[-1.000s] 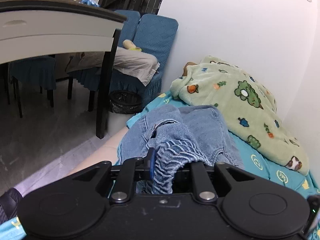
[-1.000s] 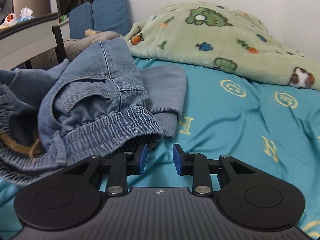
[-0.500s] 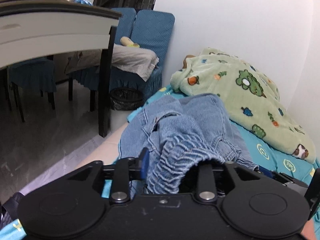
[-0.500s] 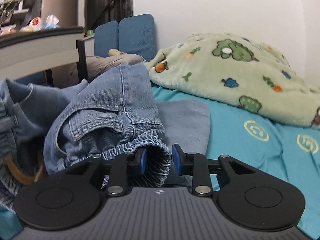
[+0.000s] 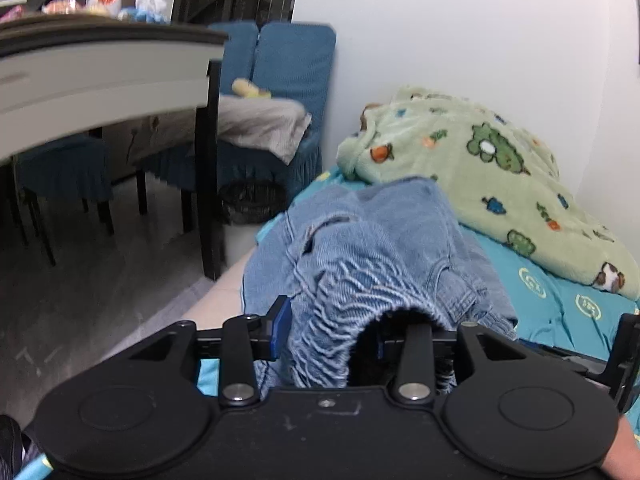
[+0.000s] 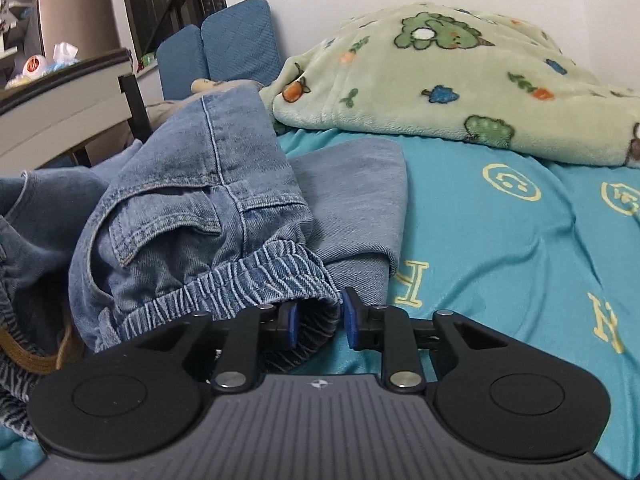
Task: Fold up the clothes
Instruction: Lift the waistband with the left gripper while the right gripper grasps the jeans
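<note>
A pair of light blue jeans with an elastic waistband lies bunched on the turquoise bed sheet. My left gripper holds the gathered waistband between its jaws, lifted off the bed; the right fingertip is hidden by cloth. In the right wrist view the jeans lie left of centre. My right gripper has the corner of the waistband between its blue pads, with a gap on the right side.
A green cartoon-print blanket lies against the white wall behind the jeans. Left of the bed stand a table with clutter, blue chairs and a black bin on the floor.
My left gripper has lifted the waistband higher. My right gripper has moved left and forward, and the waistband corner now sits between its pads.
</note>
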Demonstrator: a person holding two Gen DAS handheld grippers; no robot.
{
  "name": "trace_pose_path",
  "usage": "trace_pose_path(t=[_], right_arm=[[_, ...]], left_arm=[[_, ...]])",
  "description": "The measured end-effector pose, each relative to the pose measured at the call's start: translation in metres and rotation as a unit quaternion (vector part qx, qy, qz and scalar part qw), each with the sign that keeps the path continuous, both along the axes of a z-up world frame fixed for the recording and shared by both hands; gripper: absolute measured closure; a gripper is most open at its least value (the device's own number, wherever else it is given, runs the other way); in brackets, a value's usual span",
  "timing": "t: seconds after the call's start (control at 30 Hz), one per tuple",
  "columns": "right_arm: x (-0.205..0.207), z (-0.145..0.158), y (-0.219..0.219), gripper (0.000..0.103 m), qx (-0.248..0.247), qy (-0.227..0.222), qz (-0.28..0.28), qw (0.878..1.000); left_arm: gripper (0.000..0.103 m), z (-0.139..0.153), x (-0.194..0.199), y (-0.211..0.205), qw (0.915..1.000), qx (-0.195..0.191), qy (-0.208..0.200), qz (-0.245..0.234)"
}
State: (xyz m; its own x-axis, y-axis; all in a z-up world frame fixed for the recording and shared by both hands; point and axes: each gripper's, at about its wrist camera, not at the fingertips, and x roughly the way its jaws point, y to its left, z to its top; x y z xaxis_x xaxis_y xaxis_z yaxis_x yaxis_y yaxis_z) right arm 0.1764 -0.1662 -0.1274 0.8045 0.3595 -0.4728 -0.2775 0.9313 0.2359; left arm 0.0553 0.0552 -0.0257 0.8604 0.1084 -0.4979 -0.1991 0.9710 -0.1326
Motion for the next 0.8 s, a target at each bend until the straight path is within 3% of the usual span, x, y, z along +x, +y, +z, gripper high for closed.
trace_pose_path(t=[0.13, 0.27, 0.43, 0.6, 0.8], right_arm=[[-0.002, 0.006, -0.001, 0.087, 0.005, -0.005, -0.009, 1.000], [-0.007, 0.024, -0.007, 0.094, 0.021, -0.027, -0.044, 0.998], [-0.020, 0.068, -0.026, 0.096, 0.042, -0.065, -0.093, 0.993], [-0.034, 0.127, -0.057, 0.097, 0.052, -0.098, -0.122, 0.986], [-0.050, 0.192, -0.101, 0.097, -0.003, -0.136, -0.124, 0.983]], left_arm=[[0.084, 0.001, -0.002, 0.003, 0.9999, -0.009, -0.007, 0.003], [0.092, 0.005, -0.006, 0.003, 0.9996, -0.022, -0.018, -0.006], [0.093, 0.011, -0.011, 0.002, 0.9986, -0.037, -0.031, -0.019], [0.094, 0.019, -0.023, -0.042, 0.9949, -0.042, -0.051, -0.077], [0.094, 0.028, -0.038, -0.095, 0.9855, -0.048, -0.074, -0.145]])
